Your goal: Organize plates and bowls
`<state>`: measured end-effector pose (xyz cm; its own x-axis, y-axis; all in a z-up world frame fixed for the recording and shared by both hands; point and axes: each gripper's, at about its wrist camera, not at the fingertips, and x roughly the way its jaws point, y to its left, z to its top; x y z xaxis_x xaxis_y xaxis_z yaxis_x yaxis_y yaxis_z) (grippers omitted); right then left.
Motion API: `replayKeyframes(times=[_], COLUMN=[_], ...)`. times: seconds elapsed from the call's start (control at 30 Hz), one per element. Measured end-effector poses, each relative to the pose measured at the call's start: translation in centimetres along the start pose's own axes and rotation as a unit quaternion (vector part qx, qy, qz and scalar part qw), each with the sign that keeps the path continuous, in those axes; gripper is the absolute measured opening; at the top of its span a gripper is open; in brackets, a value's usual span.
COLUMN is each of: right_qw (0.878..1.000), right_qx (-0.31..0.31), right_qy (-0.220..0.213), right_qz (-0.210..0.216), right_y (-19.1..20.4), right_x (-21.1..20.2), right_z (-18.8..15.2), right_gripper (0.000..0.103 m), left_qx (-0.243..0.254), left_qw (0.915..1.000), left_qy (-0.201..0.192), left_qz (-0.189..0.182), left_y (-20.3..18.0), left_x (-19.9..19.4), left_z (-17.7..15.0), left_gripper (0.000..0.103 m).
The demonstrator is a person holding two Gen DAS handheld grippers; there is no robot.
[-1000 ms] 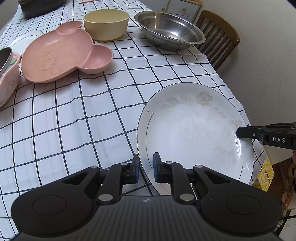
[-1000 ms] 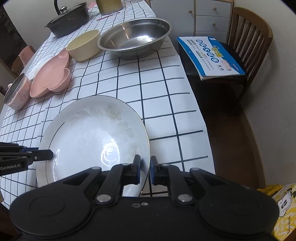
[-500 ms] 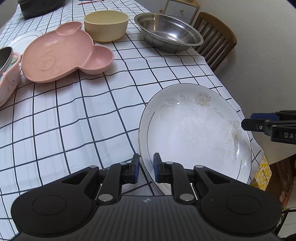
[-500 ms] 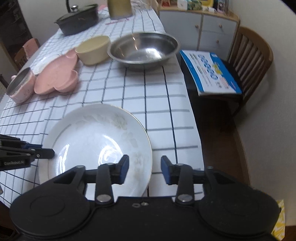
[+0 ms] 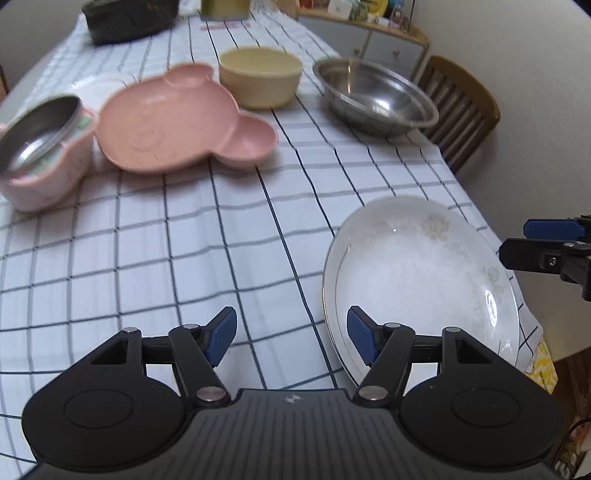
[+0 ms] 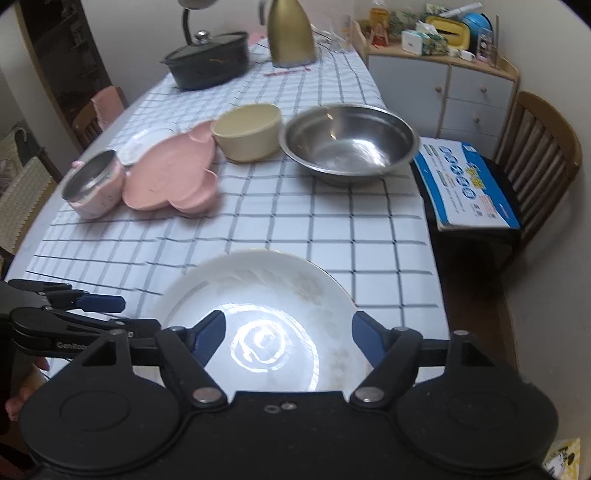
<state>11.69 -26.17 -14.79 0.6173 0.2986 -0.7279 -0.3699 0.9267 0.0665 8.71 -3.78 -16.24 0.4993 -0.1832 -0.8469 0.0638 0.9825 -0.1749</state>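
Observation:
A white floral plate (image 5: 417,280) (image 6: 258,295) lies flat on the checked tablecloth near the table's front right corner. My left gripper (image 5: 291,336) sits at the plate's left rim with its jaws opening. The rim lies just inside the right pad and neither pad presses on it. My right gripper (image 6: 287,334) hovers over the plate's near edge, its jaws opening wide with nothing gripped. Each gripper shows in the other's view, the right gripper (image 5: 546,243) and the left gripper (image 6: 85,314). Farther back are a pink bear-shaped plate (image 5: 177,122), a cream bowl (image 5: 260,77) and a steel bowl (image 5: 373,98).
A pink bowl with a steel insert (image 5: 40,147) stands at the left, a small white plate (image 6: 142,144) behind it. A black pot (image 6: 207,62) and a gold kettle (image 6: 290,33) stand at the far end. A chair holding a blue booklet (image 6: 469,184) is beside the table's right edge.
Both grippers were shut on the white plate's rim; both have let go and opened. The right one opened first and rose. The plate now rests on the table.

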Motion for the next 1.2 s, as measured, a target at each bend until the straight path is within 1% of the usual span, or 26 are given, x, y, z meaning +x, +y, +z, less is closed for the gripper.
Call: replayKeyframes(times=[0.17,0.33,0.4,0.47,0.53,0.57,0.67,0.73,0.83,0.97,1.2], right_qw=[0.999,0.997,0.995,0.994,0.992,0.99,0.985,0.982,0.98,0.978,0.975], right_qx=[-0.024,-0.039,-0.046,-0.051,-0.05,-0.055,-0.079,-0.088,-0.093,-0.092,-0.101], right_qy=[-0.03,-0.062,-0.074,-0.086,-0.096,-0.101,-0.129,-0.139,-0.143,-0.152,-0.166], right_qz=[0.019,0.035,0.038,0.046,0.067,0.077,0.084,0.088,0.098,0.11,0.11], right_y=[1.6,2.8,3.3,3.7,4.2,4.5,5.9,6.6,7.3,7.8,9.6], right_x=[-1.0,-2.2,-2.6,-3.1,-3.5,-3.7,-4.5,-4.8,-4.8,-4.6,-3.9], right_z=[1.3,2.7,3.2,3.8,4.6,5.1,6.3,7.1,8.1,9.2,11.6], right_gripper=[0.086,0.091,0.092,0.095,0.098,0.099,0.103,0.103,0.103,0.103,0.103], left_qx=[-0.003,-0.009,-0.007,-0.004,-0.003,0.0,-0.003,-0.017,-0.037,-0.045,-0.045], left_qw=[0.9987,0.9947,0.9925,0.9903,0.988,0.9866,0.9826,0.9802,0.9761,0.9698,0.9617], left_qy=[-0.047,-0.096,-0.115,-0.133,-0.149,-0.156,-0.175,-0.183,-0.193,-0.21,-0.238], left_qz=[0.021,0.036,0.041,0.04,0.04,0.046,0.064,0.074,0.092,0.115,0.128], left_y=[0.0,0.1,0.0,-0.1,-0.1,-0.2,0.1,0.5,1.5,2.6,4.7], left_x=[-3.0,-6.0,-7.1,-8.2,-9.2,-9.6,-10.7,-11.2,-12.0,-13.1,-14.6], left_z=[0.7,1.8,2.2,2.6,3.0,3.3,3.9,4.3,4.7,5.6,7.0], left_gripper=[0.065,0.066,0.068,0.074,0.075,0.076,0.077,0.077,0.077,0.077,0.079])
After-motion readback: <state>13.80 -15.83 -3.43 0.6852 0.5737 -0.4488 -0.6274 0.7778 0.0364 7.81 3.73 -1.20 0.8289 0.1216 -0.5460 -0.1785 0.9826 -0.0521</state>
